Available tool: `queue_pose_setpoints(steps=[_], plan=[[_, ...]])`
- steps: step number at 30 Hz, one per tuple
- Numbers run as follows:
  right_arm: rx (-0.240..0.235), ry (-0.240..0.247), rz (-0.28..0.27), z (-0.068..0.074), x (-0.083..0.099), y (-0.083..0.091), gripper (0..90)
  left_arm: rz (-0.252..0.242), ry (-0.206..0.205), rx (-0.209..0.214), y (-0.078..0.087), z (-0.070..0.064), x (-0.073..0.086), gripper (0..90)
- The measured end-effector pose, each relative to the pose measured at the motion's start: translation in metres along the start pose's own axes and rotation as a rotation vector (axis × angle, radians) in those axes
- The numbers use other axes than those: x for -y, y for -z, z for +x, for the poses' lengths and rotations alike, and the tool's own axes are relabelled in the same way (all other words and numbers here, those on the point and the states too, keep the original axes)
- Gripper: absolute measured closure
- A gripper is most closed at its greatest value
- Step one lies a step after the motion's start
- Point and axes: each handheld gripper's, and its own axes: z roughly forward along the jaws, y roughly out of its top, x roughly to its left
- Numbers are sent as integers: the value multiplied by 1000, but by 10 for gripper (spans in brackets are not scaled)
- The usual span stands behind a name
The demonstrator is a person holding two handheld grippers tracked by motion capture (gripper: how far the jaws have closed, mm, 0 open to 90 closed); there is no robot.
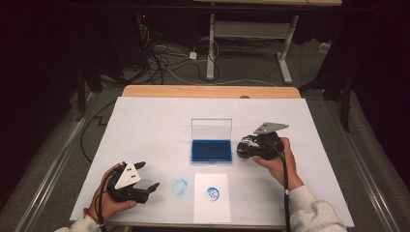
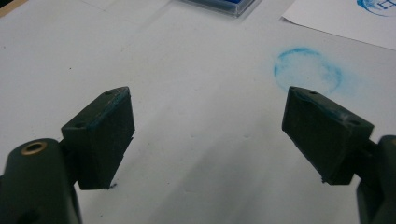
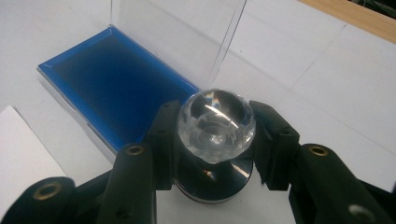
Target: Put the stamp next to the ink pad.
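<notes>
My right gripper (image 1: 244,148) (image 3: 216,114) is shut on a stamp (image 3: 216,120) with a clear faceted knob and a dark round base. It holds the stamp upright just right of the open blue ink pad (image 1: 211,151) (image 3: 112,79), whose clear lid (image 1: 211,129) (image 3: 173,28) stands up behind it. A white paper sheet (image 1: 212,208) (image 2: 345,16) lies near the front edge with a round blue print (image 1: 212,194) on it. My left gripper (image 1: 149,175) (image 2: 208,100) rests open at the front left with nothing between its jaws, beside a blue ring smudge (image 1: 180,187) (image 2: 306,70).
A white cover (image 1: 145,125) lies over the table, with a wooden edge (image 1: 208,91) showing at the back. Beyond it, cables (image 1: 164,58) trail over the floor around another table's legs (image 1: 211,48). Dark curtains flank both sides.
</notes>
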Motion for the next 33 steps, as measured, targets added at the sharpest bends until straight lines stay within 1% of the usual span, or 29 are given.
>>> queue_pose_setpoints(steps=[5,6,16,23,30,33], plan=[[-6,-7,1,1,1,-2,568,1,2,4,0,0,0,167],[-7,-1,3,0,2,-3,568,0,1,4,0,0,0,167],[-10,-21,19,-1,6,-7,568,1,3,6,-1,0,0,167],[-12,-23,7,-2,8,-8,567,1,4,8,-1,0,0,168],[0,-15,11,0,7,-8,564,1,2,7,0,0,0,167],[15,-7,12,1,6,-8,551,1,4,9,-1,0,0,167]])
